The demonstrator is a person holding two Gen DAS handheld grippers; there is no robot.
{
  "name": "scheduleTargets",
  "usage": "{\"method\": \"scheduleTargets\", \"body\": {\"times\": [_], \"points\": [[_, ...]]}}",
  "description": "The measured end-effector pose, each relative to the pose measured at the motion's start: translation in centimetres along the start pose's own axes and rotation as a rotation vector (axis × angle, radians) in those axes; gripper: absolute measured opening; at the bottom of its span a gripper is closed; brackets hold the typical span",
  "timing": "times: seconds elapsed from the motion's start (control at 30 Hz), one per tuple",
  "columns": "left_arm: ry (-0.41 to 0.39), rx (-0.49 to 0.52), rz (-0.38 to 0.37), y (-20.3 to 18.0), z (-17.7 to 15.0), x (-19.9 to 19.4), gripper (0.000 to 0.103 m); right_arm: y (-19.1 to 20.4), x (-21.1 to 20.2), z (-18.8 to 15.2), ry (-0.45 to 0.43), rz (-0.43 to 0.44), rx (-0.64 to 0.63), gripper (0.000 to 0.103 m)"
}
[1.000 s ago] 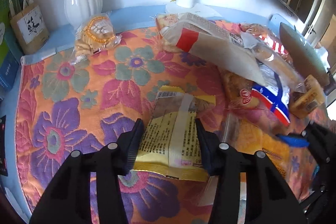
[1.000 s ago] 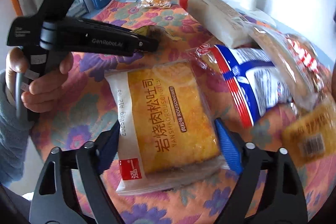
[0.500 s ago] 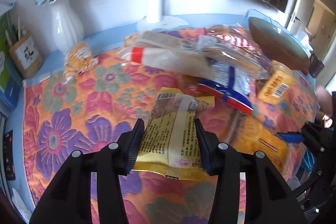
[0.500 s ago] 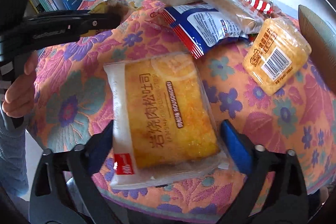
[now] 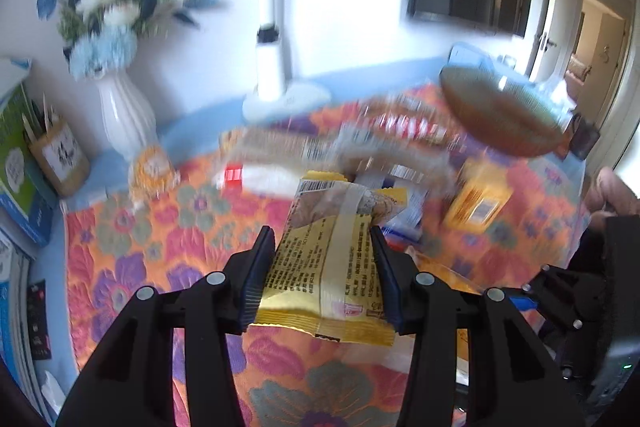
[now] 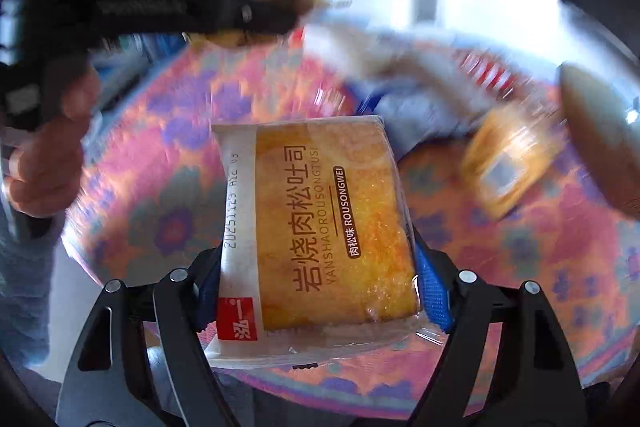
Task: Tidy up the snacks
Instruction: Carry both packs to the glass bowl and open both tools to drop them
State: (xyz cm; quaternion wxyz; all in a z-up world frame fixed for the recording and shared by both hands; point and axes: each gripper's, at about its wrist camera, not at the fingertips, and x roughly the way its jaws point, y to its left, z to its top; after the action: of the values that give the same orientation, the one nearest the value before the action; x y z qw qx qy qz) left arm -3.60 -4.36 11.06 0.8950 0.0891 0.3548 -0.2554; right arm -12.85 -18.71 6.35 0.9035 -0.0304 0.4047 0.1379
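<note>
Floral tablecloth (image 5: 132,247): orange, pink and purple, under a blurred heap of snack bags (image 5: 360,143). Left view only: white vase (image 5: 126,115) of blue flowers, white lamp base (image 5: 286,99), brown woven dish (image 5: 500,115). Right view only: hand (image 6: 48,151) gripping the left tool.
Right gripper (image 6: 316,287): jaws closing, pads pressing a pork-floss toast pack (image 6: 316,227), held above the cloth.
Left gripper (image 5: 320,275): clamped narrow on a yellow snack packet (image 5: 328,259), tilted downward.

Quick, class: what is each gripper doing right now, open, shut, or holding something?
Left gripper: shut on the yellow snack packet.
Right gripper: jaws closing on the orange toast pack, pads against its sides.
</note>
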Motion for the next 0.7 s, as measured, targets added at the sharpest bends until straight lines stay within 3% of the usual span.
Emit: {"method": "scheduleTargets", "body": {"times": [0.13, 0.3, 0.4, 0.53, 0.63, 0.7], "points": [[-0.064, 0.004, -0.043, -1.8, 3.0, -1.2, 0.047, -4.6, -5.8, 1.9, -0.129, -0.101, 0.086, 0.079], [-0.09, 0.078, -0.126, -6.6, 8.1, 0.8, 0.047, -13.9, -8.8, 3.5, -0.185, -0.283, 0.26, 0.079], [-0.045, 0.119, -0.201, -10.7, 11.4, 4.1, 0.047, -21.3, -8.5, 4.1, -0.153, -0.338, 0.447, 0.079], [0.053, 0.141, -0.274, -16.1, 15.5, 10.0, 0.047, -27.9, -7.0, 4.2, -0.089, -0.378, 0.574, 0.079], [0.138, 0.12, -0.336, -18.9, 17.4, 14.3, 0.047, -31.8, -5.6, 4.1, -0.055, -0.34, 0.652, 0.08], [0.157, 0.116, -0.354, -20.4, 18.2, 16.6, 0.05, -32.7, -5.3, 3.9, -0.066, -0.354, 0.654, 0.085]]}}
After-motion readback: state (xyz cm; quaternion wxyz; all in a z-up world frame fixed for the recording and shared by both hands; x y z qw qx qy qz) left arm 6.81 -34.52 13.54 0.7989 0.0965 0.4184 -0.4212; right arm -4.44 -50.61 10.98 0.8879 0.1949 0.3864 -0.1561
